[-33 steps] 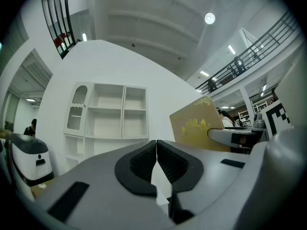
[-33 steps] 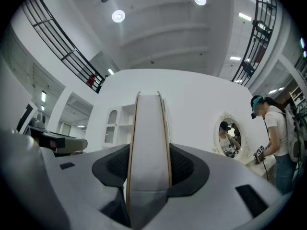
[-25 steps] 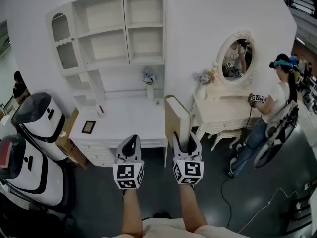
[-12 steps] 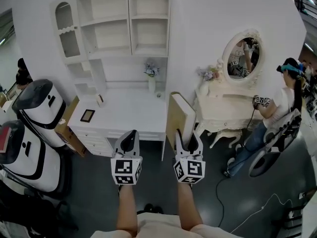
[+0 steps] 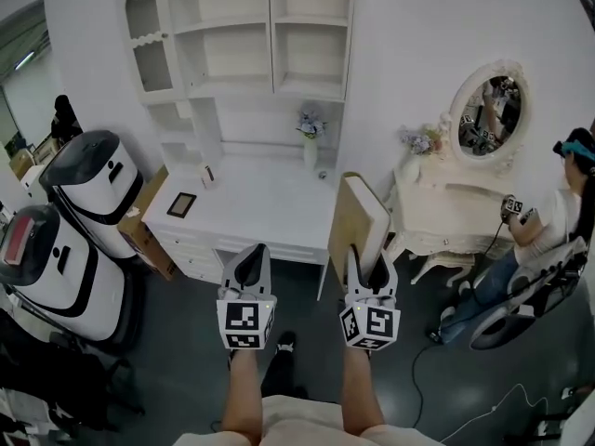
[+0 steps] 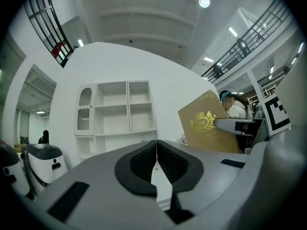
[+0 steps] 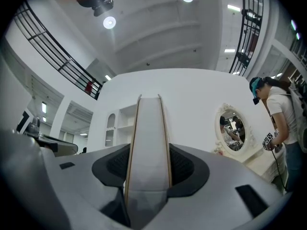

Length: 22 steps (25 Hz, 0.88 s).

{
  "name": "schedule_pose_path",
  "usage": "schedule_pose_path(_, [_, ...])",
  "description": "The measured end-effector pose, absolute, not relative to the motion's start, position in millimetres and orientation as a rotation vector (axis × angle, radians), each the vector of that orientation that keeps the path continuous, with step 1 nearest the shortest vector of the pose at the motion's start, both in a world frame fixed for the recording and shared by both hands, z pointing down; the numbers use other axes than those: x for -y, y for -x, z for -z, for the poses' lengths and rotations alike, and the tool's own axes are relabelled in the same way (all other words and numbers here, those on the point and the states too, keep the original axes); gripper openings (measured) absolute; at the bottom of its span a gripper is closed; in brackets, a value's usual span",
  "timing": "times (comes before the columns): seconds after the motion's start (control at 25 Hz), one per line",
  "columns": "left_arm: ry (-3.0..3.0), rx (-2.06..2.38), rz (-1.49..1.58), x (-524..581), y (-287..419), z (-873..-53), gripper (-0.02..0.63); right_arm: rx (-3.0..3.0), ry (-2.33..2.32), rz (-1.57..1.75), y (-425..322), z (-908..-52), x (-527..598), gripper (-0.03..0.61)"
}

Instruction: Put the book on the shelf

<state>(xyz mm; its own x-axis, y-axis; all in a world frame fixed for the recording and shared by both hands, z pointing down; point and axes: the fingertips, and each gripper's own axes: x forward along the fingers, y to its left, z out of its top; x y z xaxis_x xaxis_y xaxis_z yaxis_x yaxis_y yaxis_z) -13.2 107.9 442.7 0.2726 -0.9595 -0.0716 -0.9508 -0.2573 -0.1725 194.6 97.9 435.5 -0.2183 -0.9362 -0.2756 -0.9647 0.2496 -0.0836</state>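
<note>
A thick book [image 5: 360, 225] with a tan-gold cover and white page edges stands upright in my right gripper [image 5: 368, 269], whose jaws are shut on its lower end. In the right gripper view the book [image 7: 148, 143] fills the gap between the black pads [image 7: 184, 164], page edge toward the camera. The left gripper view shows its gold-crested cover [image 6: 206, 123] off to the right. My left gripper [image 5: 249, 266] is shut with nothing in it, pads [image 6: 144, 159] meeting. The white shelf unit [image 5: 251, 40] with open compartments stands against the wall above a white desk [image 5: 251, 207], ahead of both grippers.
On the desk lie a small dark frame [image 5: 181, 204], a small upright card [image 5: 207, 175] and a vase of flowers [image 5: 310, 137]. Two white-and-black machines [image 5: 70, 221] stand at the left. A vanity with an oval mirror [image 5: 488, 110] and a person [image 5: 548, 240] are at the right.
The view has drawn nearer to the desk and shelf, which now sit further right and larger. Both grippers stay side by side, the book still upright in the right one.
</note>
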Motion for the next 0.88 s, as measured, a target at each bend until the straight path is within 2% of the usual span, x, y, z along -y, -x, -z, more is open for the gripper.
schedule_pose_path(0.24, [2.305, -1.787, 0.165, -85.2, 19.3, -446.4, 0.017, -2.256, 1.751, -0.135, -191.5, -442.1, -66.3, 0.233])
schedule_pose_path(0.44, [2.269, -1.865, 0.115, -57.3, 47.2, -441.2, 0.017, -2.279, 1.726, -0.141, -175.0, -442.3, -35.4, 0.233])
schedule_pose_path(0.88, [2.306, -1.845, 0.156, 57.1, 63.7, -436.0, 0.017, -2.224, 1.754, -0.149, -162.2, -432.3, 69.3, 0.233])
